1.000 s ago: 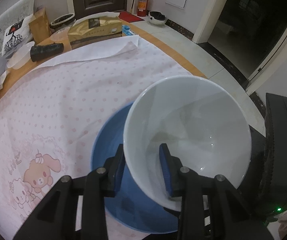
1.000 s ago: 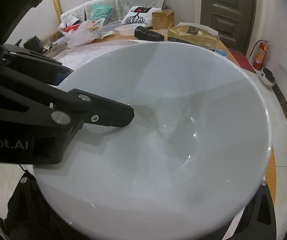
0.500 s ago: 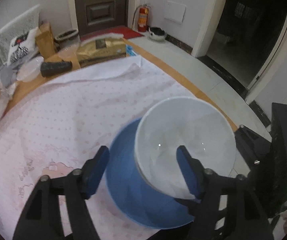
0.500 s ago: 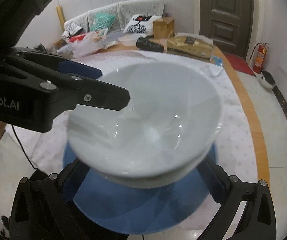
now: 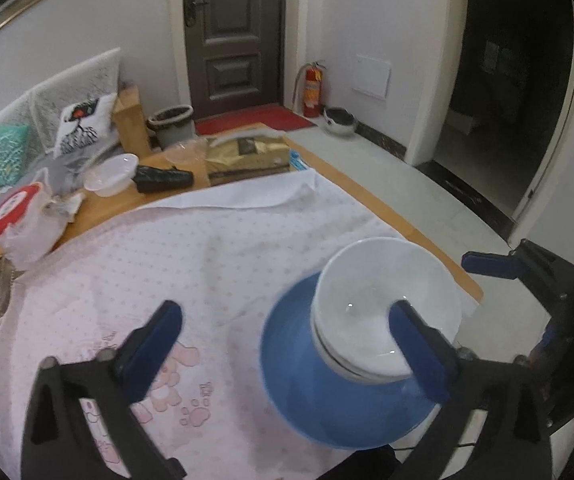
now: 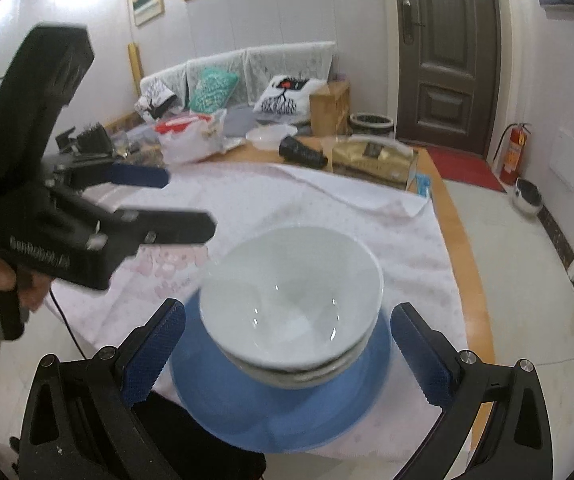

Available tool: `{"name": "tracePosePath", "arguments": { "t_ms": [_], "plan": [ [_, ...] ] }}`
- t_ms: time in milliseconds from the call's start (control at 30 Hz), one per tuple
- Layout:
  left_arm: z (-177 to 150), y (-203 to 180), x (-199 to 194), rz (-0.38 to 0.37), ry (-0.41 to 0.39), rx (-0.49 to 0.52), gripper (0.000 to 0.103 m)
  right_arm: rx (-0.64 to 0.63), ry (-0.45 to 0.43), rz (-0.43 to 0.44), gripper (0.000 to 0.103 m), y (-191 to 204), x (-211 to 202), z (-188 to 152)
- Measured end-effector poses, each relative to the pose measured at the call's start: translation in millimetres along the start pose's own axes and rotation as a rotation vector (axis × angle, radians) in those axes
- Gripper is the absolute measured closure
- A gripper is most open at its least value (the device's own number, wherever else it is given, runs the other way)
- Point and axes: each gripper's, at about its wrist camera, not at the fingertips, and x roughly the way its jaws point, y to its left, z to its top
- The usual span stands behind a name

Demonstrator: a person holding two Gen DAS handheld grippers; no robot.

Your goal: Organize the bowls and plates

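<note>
A stack of nested white bowls sits on a blue plate near the table's front right corner. My left gripper hangs above and to the left of the stack, its jaws opening wide with nothing pressed between them. In the right wrist view the left gripper is clear of the bowls, held by a person's hand. My right gripper stands open above the stack and touches nothing. One of its blue pads shows at the right of the left wrist view.
A pink dotted cloth covers the wooden table. At the far end stand a red-lidded plastic tub, a clear bowl, a black roll and a golden box. The floor lies past the right edge.
The left gripper let go of the white bowl's rim and opened wide. Both grippers drew back and up. The bowl now rests nested in the stack on the blue plate.
</note>
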Motion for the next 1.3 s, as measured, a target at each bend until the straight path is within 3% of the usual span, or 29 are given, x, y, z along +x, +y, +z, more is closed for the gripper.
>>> {"name": "tracePosePath", "arguments": {
  "t_ms": [300, 567, 800, 1300],
  "plan": [
    [-15, 20, -29, 0.107, -0.107, -0.071, 0.000, -0.013, -0.039, 0.009, 0.001, 13, -4, 11],
    [-29, 40, -57, 0.291, -0.218, -0.140, 0.000, -0.009, -0.092, 0.021, 0.001, 22, -9, 21],
    [-40, 58, -94, 0.401, -0.330, -0.222, 0.000, -0.010, -0.145, 0.044, 0.001, 31, -15, 33],
    [-55, 70, -124, 0.459, -0.396, -0.254, 0.000, -0.024, -0.194, 0.070, 0.001, 43, -18, 46]
  ]
}}
